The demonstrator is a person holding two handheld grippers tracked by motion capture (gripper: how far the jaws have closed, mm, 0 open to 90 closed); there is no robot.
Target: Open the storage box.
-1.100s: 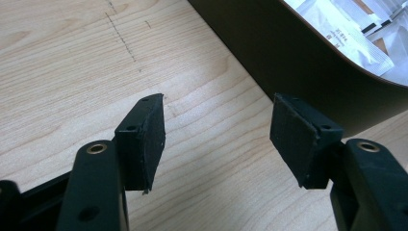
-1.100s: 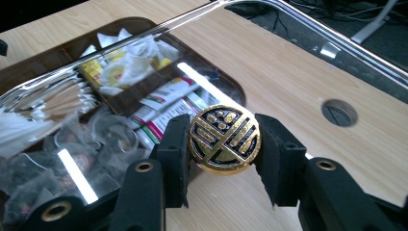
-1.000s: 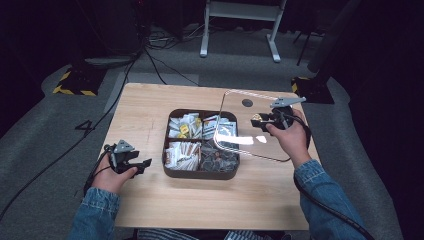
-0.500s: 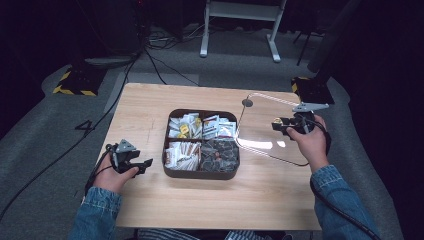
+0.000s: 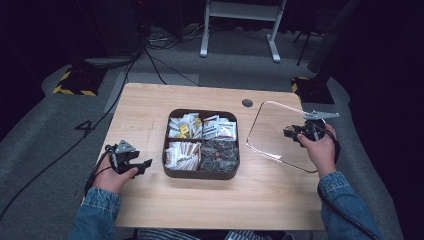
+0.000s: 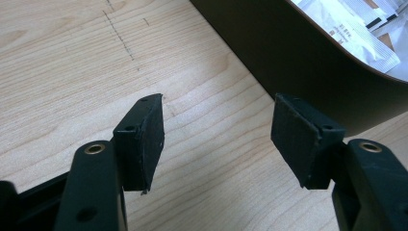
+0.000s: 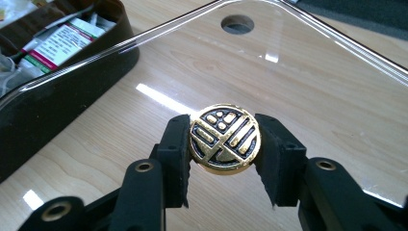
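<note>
From above, the left gripper is resting on the desk just beside the brown tray of packets, and the right gripper is holding the clear lid right of the tray.

In the left gripper view, the jaws are standing wide apart, gripping nothing, the tray ahead.

In the right gripper view, the jaws are pinching the lid's gold knob. The packets' print is too small for reading.

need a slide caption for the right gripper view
Right claw shut on the gold knob of a clear lid, beside the dark snack tray.
</note>
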